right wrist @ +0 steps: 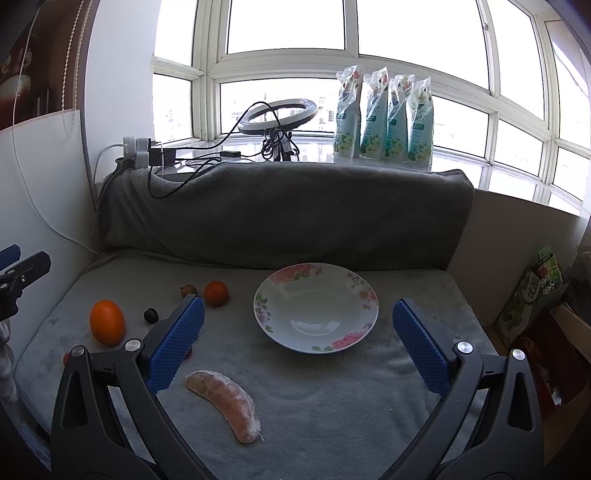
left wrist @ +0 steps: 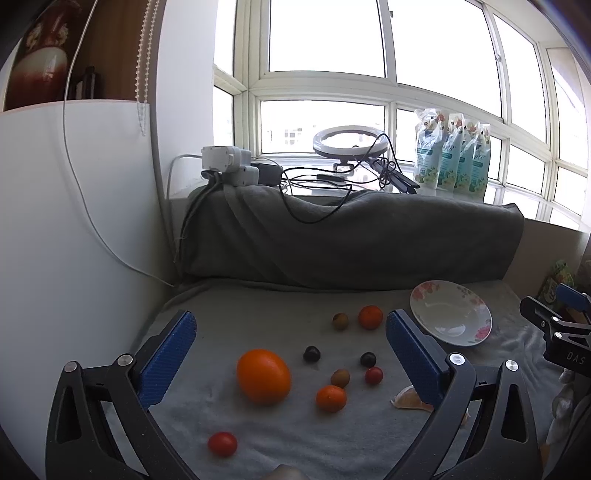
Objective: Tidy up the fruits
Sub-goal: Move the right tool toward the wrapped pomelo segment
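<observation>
Grey blanket (right wrist: 332, 406) beneath bay window (right wrist: 295, 26), both hand-held grippers (left wrist: 291, 354) (right wrist: 299, 343) spread apart.

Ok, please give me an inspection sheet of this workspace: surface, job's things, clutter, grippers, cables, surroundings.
Surface: grey blanket.
Job's things: empty floral plate; large orange; two small oranges, small red, dark and brownish fruits scattered; orange segment.
Clutter: nothing seen on the blanket.
Grippers: left gripper and right gripper both open, holding nothing.
Cables: black cables over the grey cushion.
Surroundings: window, ring light, four pouches.
</observation>
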Demonstrator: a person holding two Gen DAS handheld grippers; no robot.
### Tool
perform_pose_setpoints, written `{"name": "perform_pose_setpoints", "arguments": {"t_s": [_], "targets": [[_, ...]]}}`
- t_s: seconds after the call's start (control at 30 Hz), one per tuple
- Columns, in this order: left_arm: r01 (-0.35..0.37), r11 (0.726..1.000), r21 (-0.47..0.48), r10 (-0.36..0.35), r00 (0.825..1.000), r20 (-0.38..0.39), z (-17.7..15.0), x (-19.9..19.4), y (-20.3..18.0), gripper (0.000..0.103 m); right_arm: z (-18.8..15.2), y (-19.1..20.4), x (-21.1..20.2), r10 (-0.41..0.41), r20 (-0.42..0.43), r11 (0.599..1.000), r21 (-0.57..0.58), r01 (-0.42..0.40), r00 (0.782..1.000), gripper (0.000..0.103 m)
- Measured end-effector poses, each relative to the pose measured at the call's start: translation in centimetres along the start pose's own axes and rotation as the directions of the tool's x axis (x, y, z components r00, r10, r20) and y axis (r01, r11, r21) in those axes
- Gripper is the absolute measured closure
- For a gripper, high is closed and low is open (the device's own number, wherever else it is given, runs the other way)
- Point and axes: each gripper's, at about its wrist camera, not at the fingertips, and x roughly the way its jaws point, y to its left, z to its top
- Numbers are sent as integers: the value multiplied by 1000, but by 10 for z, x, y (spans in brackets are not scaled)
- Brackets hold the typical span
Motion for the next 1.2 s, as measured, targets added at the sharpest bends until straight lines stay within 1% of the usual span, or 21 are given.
{"name": "perform_pose_setpoints", "arguments": {"t_s": [0.17,0.27,0.57,0.7,0.8,0.87,0.93,0.97,1.03,1.07,1.17,1.2], "targets": [[1,1000,-2,-1,1000,4,0,-1,0,1,1,-1,-2,1,7,1000,0,-1,1000,0],[2,1000,-2,-2,1000,1,0,-1,1,4,0,-1,-2,-2,9,1000,-5,2,1000,0],[4,1000,-3,-4,1000,-3,0,-1,1,4,-1,0,0,-5,18,1000,-12,5,1000,0],[5,1000,-2,-5,1000,-5,0,0,1,4,-1,-1,0,-2,2,1000,-8,2,1000,0],[4,1000,0,-4,1000,-9,-1,0,-1,4,-1,-2,-1,-7,10,1000,-19,7,1000,0],[6,1000,-4,-6,1000,-15,-2,1,-1,4,-9,5,2,4,-1,1000,-13,-4,1000,0],[10,1000,-10,-11,1000,-27,-4,5,0,4,-10,5,3,21,-15,1000,12,-21,1000,0],[14,1000,-13,-14,999,-35,-5,6,0,4,-10,5,3,21,-15,1000,12,-21,1000,0],[27,1000,-16,-28,998,-52,-7,10,0,4,-17,5,6,29,-49,1000,4,-28,998,0],[33,999,-16,-34,998,-59,-9,11,0,4,-17,5,6,29,-49,1000,4,-28,998,0],[49,999,-14,-50,996,-75,-13,14,-3,4,-21,0,10,27,-138,998,-46,-33,990,0],[56,998,-13,-57,995,-83,-15,16,-4,4,-21,0,10,27,-138,998,-46,-33,990,0]]}}
